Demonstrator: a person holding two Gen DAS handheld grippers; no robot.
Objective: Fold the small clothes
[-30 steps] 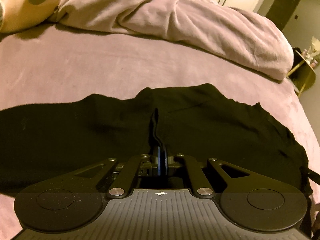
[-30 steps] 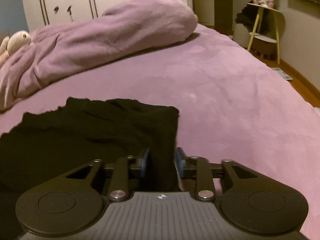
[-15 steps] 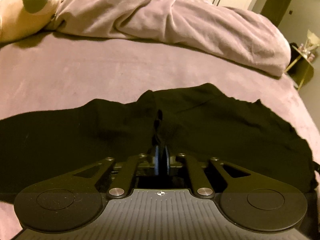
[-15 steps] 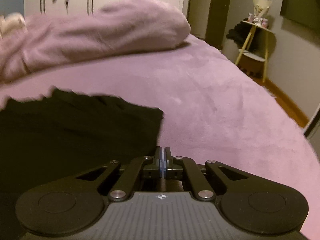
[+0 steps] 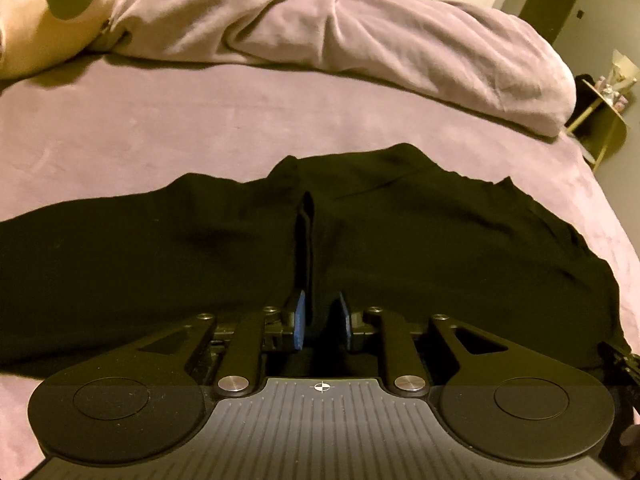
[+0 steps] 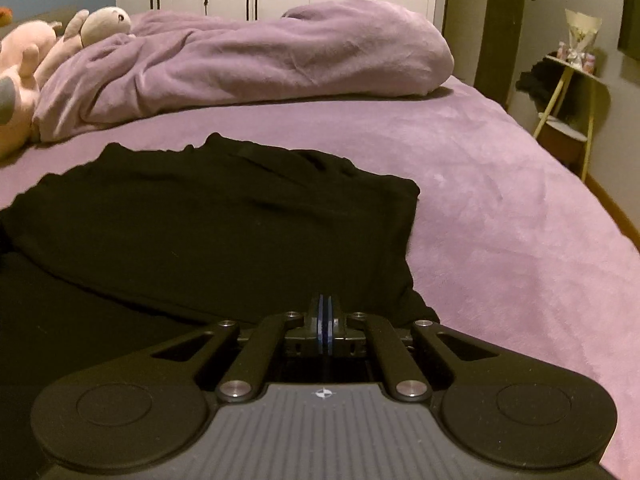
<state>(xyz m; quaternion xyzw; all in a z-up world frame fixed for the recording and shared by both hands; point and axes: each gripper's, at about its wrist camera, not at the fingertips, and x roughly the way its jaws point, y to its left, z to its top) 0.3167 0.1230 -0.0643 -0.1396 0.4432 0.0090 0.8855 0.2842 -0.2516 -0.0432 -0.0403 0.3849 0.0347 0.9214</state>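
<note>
Releasing black garment [image 5: 440, 240], left gripper [image 5: 320, 320] jaws apart

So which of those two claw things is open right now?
The left gripper: its blue pads stand apart over the black garment. The right gripper is pressed shut.

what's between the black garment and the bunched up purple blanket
Only bare purple bedcover. In the right wrist view an open strip of it separates the black garment from the bunched blanket; the left wrist view shows the same.
</note>
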